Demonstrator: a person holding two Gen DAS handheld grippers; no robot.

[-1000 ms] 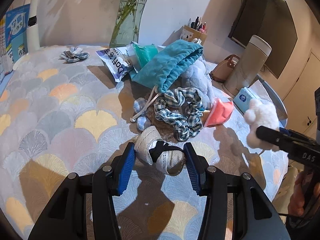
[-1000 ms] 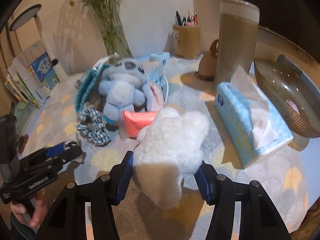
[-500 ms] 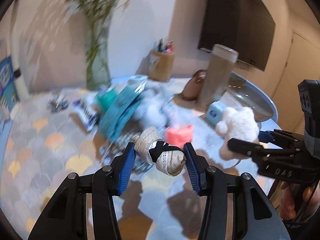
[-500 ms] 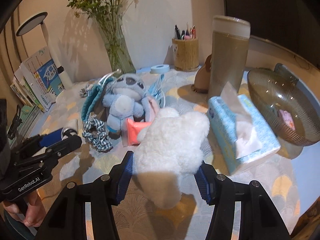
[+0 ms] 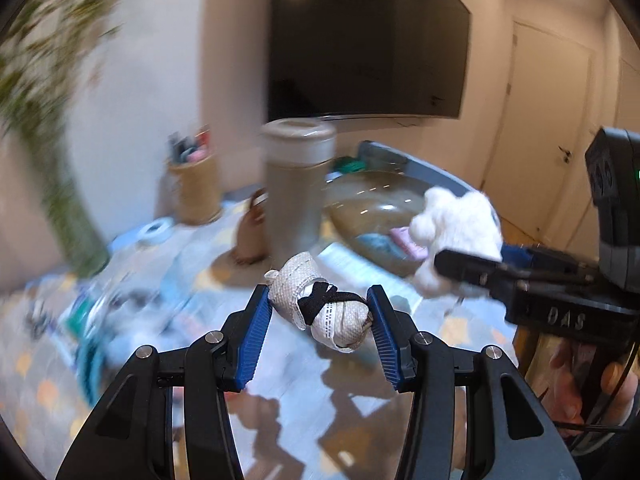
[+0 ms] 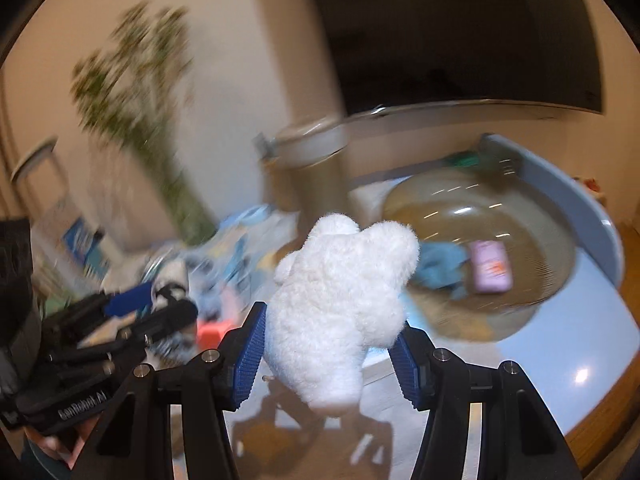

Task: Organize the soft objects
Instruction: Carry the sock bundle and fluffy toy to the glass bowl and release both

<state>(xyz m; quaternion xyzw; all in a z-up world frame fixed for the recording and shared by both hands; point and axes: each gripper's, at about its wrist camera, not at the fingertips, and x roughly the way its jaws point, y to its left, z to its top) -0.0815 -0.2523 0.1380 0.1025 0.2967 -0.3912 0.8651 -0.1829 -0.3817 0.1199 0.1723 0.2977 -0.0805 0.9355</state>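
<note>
My left gripper point(image 5: 318, 312) is shut on a cream woven cloth roll tied with a black band point(image 5: 320, 310), held up above the table. My right gripper point(image 6: 330, 320) is shut on a fluffy white plush toy point(image 6: 344, 292), also lifted off the table. In the left wrist view that plush point(image 5: 460, 232) and the right gripper point(image 5: 480, 264) sit at the right, in front of a brown glass bowl point(image 5: 372, 196). The bowl point(image 6: 532, 288) holds a blue cloth point(image 6: 440, 268) and a lilac packet point(image 6: 490, 266). The left gripper point(image 6: 160, 304) shows at the left of the right wrist view.
A tall beige tumbler point(image 5: 296, 184) stands just left of the bowl, with a woven pen pot point(image 5: 196, 188) and a vase of green stems point(image 5: 60, 184) further left. Blurred soft items lie on the patterned tablecloth point(image 5: 120, 312). The blue table rim point(image 6: 600, 232) curves behind the bowl.
Both grippers have risen from the table and swung right toward the glass bowl, each still holding its item. The pile of soft items has slid off to the left.
</note>
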